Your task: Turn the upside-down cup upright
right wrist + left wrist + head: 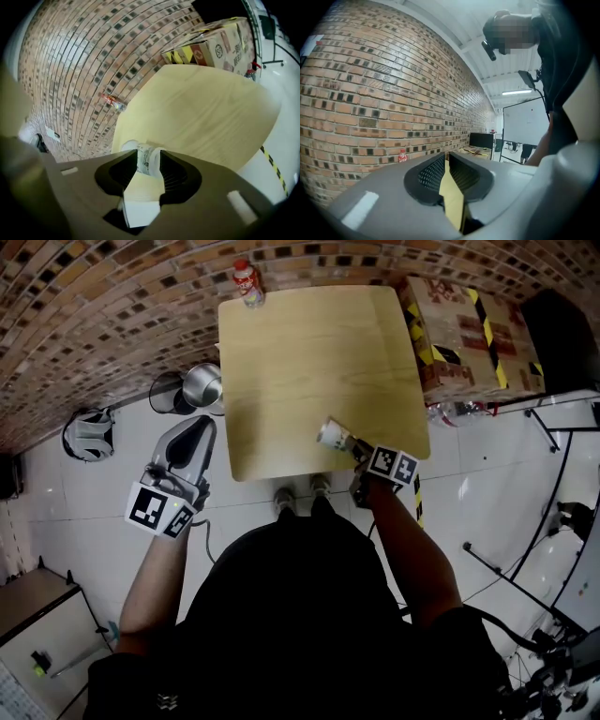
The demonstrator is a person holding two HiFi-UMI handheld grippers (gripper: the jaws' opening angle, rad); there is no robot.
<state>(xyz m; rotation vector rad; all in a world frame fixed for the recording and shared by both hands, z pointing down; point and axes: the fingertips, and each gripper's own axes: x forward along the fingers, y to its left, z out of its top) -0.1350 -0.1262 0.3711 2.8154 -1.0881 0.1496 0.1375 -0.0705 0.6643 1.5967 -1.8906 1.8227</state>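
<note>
Right gripper (351,445) pinched the cup (331,434) tipped sideways over the tabletop (309,362); left gripper (201,429) hung closed, empty, off the edge.

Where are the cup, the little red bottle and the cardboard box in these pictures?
cup (334,436), head view, on its side wall
red bottle (247,283), head view, on its label
cardboard box (466,329), head view, on its top face

Left arm is bent at my side, with the left tool (199,430) pointing forward and its jaws drawn together on nothing. Right arm is stretched ahead, and the right tool (149,165) is clamped on the cup (144,158), which sits squarely between both jaws.
</note>
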